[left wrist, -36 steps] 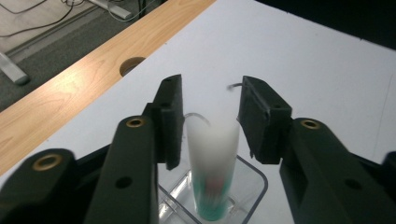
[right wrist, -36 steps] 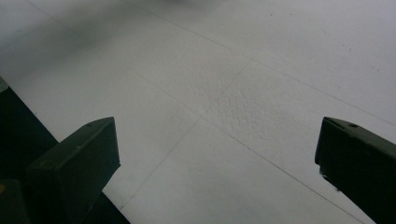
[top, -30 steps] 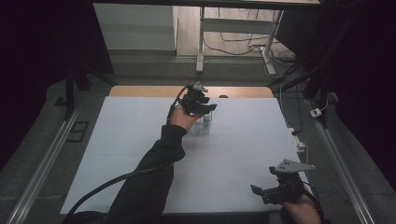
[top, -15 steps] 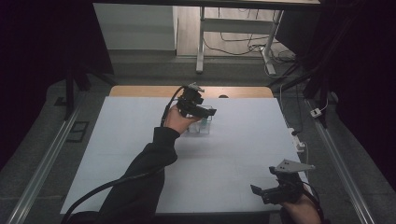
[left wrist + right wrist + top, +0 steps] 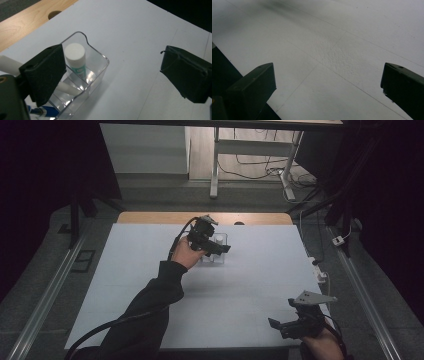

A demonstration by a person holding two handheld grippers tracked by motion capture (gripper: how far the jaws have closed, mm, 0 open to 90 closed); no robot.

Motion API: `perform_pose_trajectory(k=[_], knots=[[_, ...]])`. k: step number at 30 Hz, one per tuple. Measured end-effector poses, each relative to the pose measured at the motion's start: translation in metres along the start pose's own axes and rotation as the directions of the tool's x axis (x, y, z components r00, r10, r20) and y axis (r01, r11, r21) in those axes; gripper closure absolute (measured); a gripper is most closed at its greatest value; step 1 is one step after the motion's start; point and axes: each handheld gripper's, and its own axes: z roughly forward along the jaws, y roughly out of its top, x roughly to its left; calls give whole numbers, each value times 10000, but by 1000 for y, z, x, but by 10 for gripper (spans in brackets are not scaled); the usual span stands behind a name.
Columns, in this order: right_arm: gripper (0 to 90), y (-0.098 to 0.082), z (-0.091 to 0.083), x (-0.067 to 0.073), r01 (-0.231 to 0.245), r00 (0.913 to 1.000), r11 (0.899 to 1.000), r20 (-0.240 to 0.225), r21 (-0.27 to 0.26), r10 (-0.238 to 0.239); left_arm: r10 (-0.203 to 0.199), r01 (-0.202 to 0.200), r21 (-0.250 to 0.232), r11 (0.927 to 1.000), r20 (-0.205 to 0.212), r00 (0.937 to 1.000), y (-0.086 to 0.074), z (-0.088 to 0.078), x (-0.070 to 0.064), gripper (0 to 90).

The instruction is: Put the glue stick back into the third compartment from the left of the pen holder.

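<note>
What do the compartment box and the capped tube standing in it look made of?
Compartment box: clear, glossy hard plastic, probably acrylic; the table shows through its walls and the rim glints. Capped tube: opaque white matte cap, likely plastic, over a printed teal-and-white label.

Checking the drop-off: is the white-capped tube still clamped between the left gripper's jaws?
No: the white-capped tube stands in the clear organizer, and the left gripper has just opened, nothing between its jaws.

Glossy clear plastic organizer (image 5: 98,65) on a matt white table (image 5: 140,37).
</note>
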Motion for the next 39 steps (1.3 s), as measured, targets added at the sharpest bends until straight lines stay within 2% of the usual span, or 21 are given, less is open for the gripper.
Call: perform_pose_trajectory(k=[5,10,18,21,26,33,39], knots=[[0,0,0,0,19,10000,10000,26,27,-20,63,-62,-83,9999,79,9999,-6,-3,-2,5],[0,0,0,0,30,10000,10000,-17,53,-30,136,-137,57,9999,195,9997,-11,-7,-3,0],[0,0,0,0,-3,10000,10000,-3,42,3,592,-585,-162,9982,485,9971,-20,-17,-8,0],[0,0,0,0,-10,10000,10000,-1,47,10,525,-504,-301,9983,758,9957,-24,-22,-10,0],[0,0,1,0,-4,10000,10000,-10,48,5,501,-474,-314,9984,918,9945,-32,-30,-13,0],[0,0,0,0,-1,10000,10000,14,57,1,326,-295,-335,9990,982,9946,-44,-46,-16,0],[0,0,1,0,-25,10000,10000,-13,48,25,277,-241,-427,9988,865,9959,-59,-61,-20,0]])
